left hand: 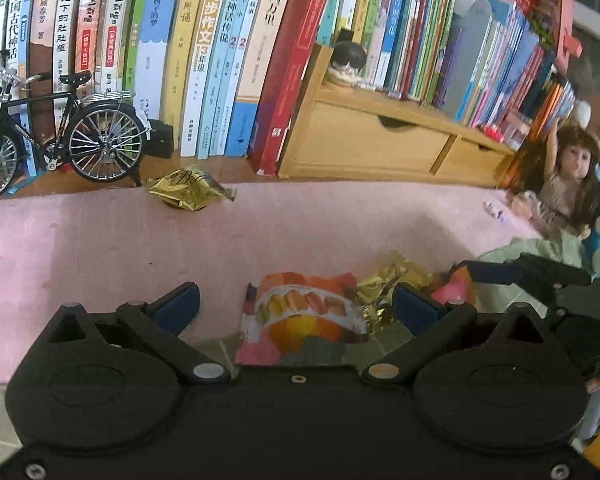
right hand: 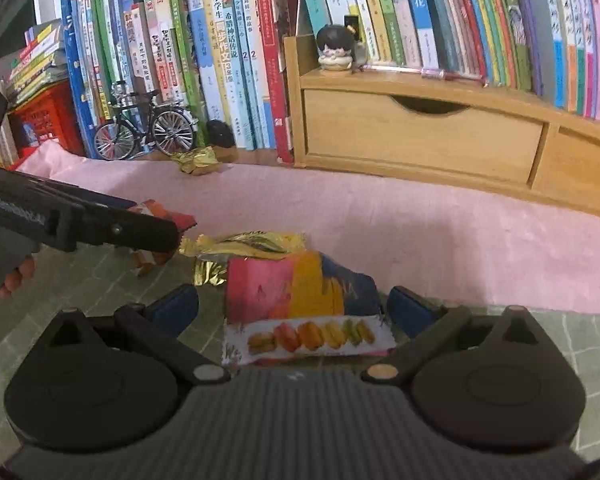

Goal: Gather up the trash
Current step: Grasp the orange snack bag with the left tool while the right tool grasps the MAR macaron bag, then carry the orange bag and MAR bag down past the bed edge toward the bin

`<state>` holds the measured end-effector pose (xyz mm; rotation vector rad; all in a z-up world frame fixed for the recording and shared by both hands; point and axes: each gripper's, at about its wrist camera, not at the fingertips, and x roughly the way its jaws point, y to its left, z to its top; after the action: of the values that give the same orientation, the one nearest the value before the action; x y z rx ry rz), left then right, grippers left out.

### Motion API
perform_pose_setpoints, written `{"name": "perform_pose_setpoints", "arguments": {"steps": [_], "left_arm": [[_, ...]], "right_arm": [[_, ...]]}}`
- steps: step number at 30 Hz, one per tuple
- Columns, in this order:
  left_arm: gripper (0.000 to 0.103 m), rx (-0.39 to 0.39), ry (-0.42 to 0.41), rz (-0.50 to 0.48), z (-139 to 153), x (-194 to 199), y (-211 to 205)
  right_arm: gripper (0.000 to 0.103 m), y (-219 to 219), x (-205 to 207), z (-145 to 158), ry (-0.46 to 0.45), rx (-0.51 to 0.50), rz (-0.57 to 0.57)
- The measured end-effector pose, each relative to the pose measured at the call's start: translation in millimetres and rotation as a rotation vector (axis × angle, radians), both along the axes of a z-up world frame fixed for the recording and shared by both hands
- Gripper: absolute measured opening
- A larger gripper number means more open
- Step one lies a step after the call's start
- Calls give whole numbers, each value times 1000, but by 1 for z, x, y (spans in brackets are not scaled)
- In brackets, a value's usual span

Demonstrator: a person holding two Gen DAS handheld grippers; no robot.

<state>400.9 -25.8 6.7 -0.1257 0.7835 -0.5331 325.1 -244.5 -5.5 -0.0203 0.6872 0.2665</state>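
The colourful snack wrapper lies at the tabletop's near edge, directly between the wide-spread fingers of the right claw, long axis across them. The left claw, also wide, seems to straddle another wrapper.

The left gripper stands with its jaws spread wide, its blue pads flanking an orange snack wrapper without touching it. A crumpled gold foil wrapper lies just right of the snack wrapper. The right gripper enters from the right; its jaw state is not discernible. A second gold foil wrapper lies far on the pink mat, near a model bicycle. A doll sits far right.
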Motion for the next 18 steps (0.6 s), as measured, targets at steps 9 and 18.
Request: {"name": "perform_pose_setpoints", "arguments": {"steps": [9,18], "left_arm": [[70,-23,6,-45,-3,-6,-1],[38,36,-8,-28,-1,-7,-4]], "right_arm": [[84,-9,-3,2,4,27,-26],[58,9,-9,3,-21,-93,18]]}}
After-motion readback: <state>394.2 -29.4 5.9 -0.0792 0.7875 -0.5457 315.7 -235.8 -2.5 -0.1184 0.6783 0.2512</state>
